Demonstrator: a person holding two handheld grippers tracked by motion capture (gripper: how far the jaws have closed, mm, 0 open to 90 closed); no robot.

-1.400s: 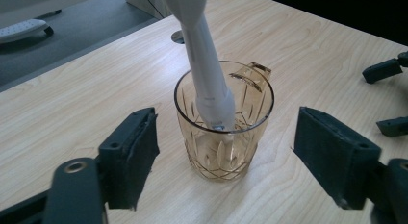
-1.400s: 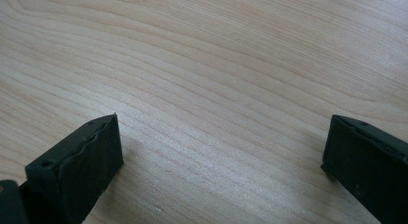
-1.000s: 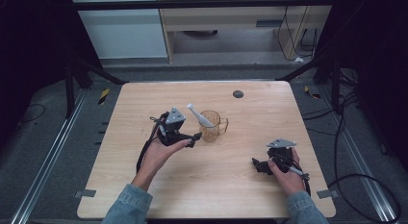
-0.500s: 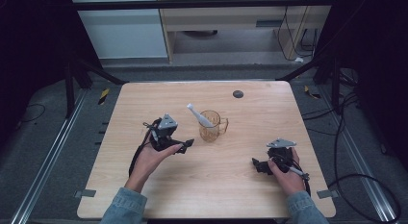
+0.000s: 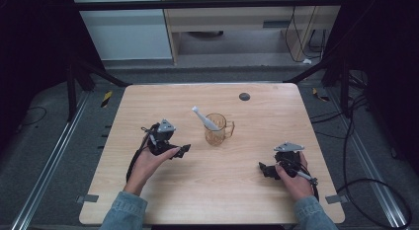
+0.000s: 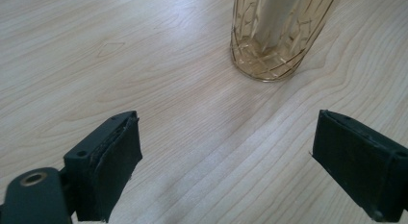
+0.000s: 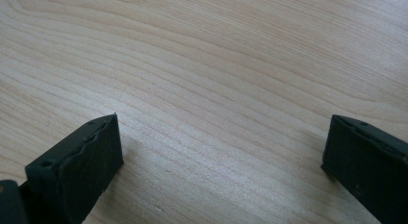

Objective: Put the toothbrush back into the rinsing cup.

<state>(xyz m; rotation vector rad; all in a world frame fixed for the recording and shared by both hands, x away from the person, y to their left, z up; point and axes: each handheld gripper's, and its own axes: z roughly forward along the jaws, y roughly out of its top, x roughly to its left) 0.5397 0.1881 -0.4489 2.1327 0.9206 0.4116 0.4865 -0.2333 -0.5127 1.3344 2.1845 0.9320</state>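
While the amber glass mug (image 5: 217, 129) stands upright near the middle of the counter (image 5: 148, 104), a white utensil (image 5: 205, 119) leans out of it toward the far left. Left of the mug, the left gripper (image 5: 182, 150) hovers low over the wood, its jaws spread wide and holding nothing; its own view shows the mug's base (image 6: 269, 46) ahead, apart from both pads. Well to the right, the right gripper (image 5: 262, 169) rests near the counter's front edge, jaws wide apart and empty
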